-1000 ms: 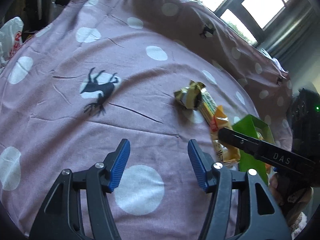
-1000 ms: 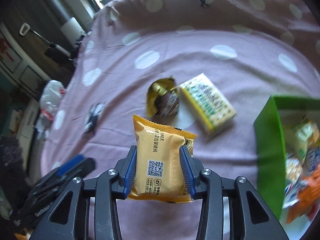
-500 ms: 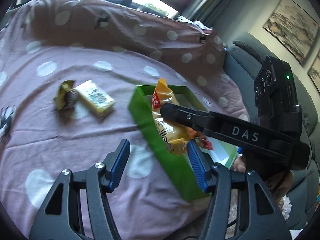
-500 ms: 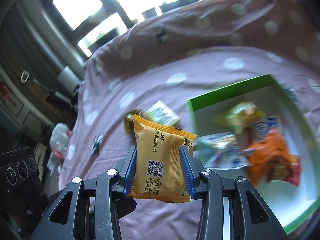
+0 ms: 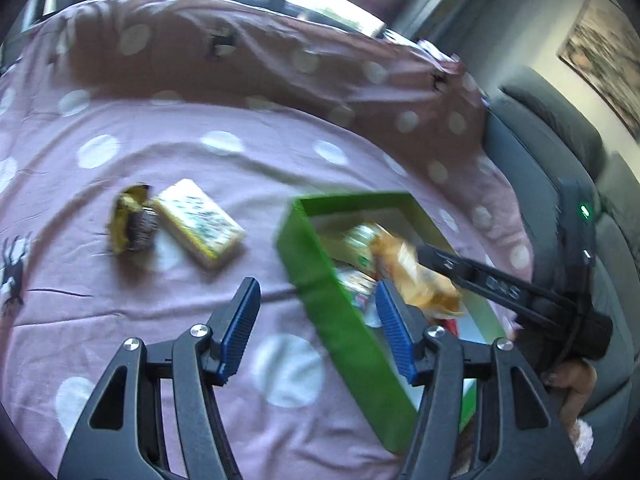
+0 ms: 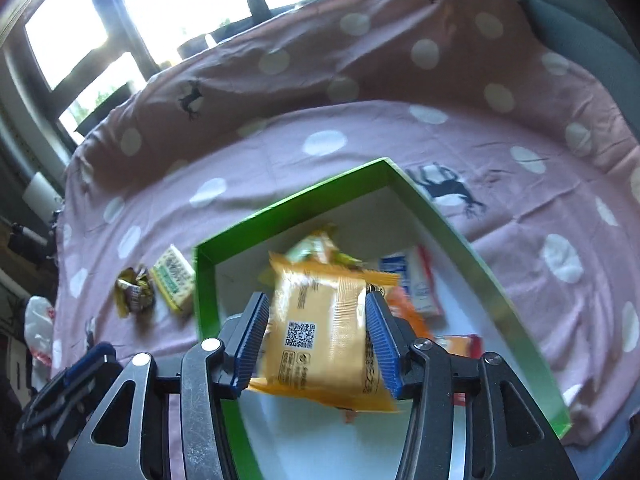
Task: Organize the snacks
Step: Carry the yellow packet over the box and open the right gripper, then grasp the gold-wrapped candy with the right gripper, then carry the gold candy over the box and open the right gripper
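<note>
1. Pink polka-dot bedsheet (image 6: 360, 128): spread over a bed as the work surface.
2. Green-walled open cardboard box (image 6: 288, 200): collection point, already holding several packets.
3. Right tongs (image 6: 316, 340): poised over the box, jaws just opened, pads apparently clear of the packet between them.
4. Left tongs (image 5: 316, 320): spread, empty, waiting beside the box.
5. Orange foil snack packet (image 6: 320, 336): released above the box interior.
6. Pale yellow rectangular snack block (image 5: 198, 224): outside, unsorted.
7. Crumpled gold-wrapped sweet (image 5: 132, 224): touching that block.

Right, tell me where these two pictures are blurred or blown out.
Left wrist view: orange packet and green box smeared by motion; windows glare white. Right wrist view: packet streaked, its code readable; windows blown out; edges bent by the fisheye.
</note>
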`<state>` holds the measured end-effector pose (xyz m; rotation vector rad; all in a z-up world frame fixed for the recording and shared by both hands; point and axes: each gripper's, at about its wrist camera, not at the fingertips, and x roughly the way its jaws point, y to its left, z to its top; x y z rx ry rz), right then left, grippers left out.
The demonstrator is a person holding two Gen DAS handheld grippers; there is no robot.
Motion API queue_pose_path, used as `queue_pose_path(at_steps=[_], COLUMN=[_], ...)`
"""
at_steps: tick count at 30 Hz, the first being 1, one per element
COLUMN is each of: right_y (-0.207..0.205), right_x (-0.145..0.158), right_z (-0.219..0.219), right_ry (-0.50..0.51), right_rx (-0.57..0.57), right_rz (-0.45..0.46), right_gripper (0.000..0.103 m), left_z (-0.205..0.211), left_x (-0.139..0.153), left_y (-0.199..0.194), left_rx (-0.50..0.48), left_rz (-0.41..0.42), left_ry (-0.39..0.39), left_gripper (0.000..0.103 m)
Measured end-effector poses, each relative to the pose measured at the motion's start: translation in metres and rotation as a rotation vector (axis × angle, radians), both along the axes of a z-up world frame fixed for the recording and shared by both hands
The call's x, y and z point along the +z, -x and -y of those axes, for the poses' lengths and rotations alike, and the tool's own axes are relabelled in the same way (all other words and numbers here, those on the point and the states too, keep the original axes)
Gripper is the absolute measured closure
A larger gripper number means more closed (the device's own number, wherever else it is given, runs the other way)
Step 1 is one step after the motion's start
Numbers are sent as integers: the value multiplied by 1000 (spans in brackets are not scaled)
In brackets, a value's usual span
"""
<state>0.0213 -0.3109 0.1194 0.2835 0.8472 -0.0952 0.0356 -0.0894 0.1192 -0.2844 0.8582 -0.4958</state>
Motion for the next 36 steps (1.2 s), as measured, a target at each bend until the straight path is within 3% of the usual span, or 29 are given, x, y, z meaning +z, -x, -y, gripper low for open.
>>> queue_pose_path(at_steps=[3, 8, 10, 15, 20, 23, 26, 29, 31, 36], right_y=[-9, -43, -61, -110, -146, -157, -161, -158, -154, -134], right_x=[9, 18, 12, -14, -49, -69, -84, -89, -85, -66], right_z=[-23, -76, -99, -160, -192, -203, -206, -205, -202, -191], right_ry=[-4, -89, -114, -129, -143, -150, -197, -220, -225, -256], right_rx=[52, 207, 263, 390, 435, 449, 467, 478, 471, 459], right_rz=[26, 55, 32, -53, -163, -216, -258, -256, -249, -209], right_gripper=[38, 37, 37, 37, 37, 38, 49, 55, 61, 62], left_z=[-35, -83, -95, -99, -105, -109, -110, -107, -103, -94], left_x=[-3, -20, -31, -49, -71, -84, -89, -87, -81, -59], left_y=[-16, -39, -45, -60, -79, -87, -89, -88, -83, -63], left_rx=[105, 234, 254, 248, 276, 283, 274, 238, 242, 221], left_rz=[-6, -32, -59, -97, -161, -200, -204, -204, -172, -129], left_ry=[-24, -28, 5, -1, 20, 26, 41, 68, 22, 6], left_gripper=[35, 25, 24, 23, 25, 36, 42, 61, 63, 64])
